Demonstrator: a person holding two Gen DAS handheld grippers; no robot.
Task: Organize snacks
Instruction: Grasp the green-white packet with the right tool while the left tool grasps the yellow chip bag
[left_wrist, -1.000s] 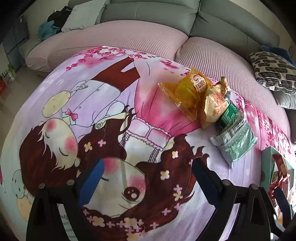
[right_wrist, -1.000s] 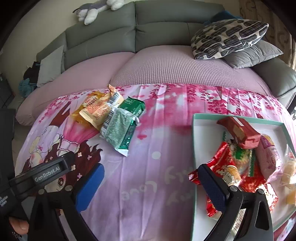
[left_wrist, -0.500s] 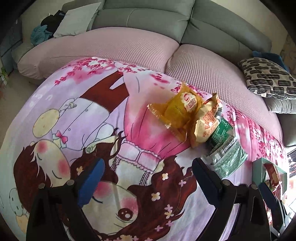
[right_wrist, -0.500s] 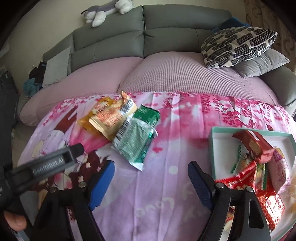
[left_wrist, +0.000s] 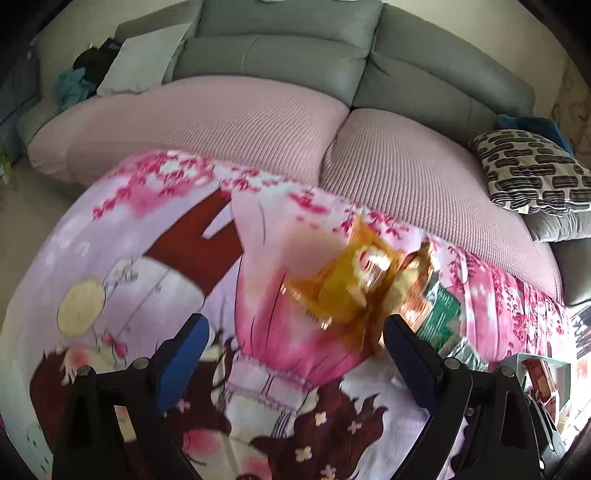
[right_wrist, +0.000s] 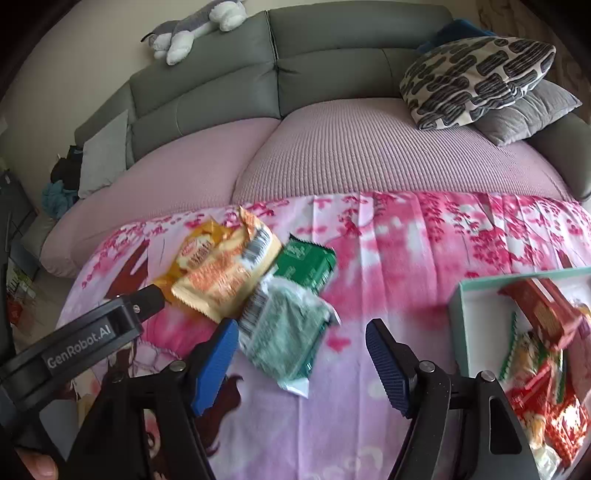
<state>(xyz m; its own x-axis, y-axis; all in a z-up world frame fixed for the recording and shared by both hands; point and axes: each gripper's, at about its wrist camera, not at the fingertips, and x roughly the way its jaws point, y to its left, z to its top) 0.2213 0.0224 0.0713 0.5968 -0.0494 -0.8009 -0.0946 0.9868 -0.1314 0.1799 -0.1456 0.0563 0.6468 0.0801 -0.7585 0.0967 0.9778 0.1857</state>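
Both fingers of the right gripper (right_wrist: 301, 360) had just been closing yet stood apart, gripping nothing, above the pale green packet (right_wrist: 286, 328) on the pink cloth (right_wrist: 406, 236). Left gripper (left_wrist: 295, 350) gaped empty near the yellow packet (left_wrist: 343, 291); the tray (right_wrist: 460, 317) lay rightward.

The left gripper (left_wrist: 293, 345) is being held open just before the blurred yellow snack packet (left_wrist: 343, 291) on the cartoon blanket (left_wrist: 147, 236).
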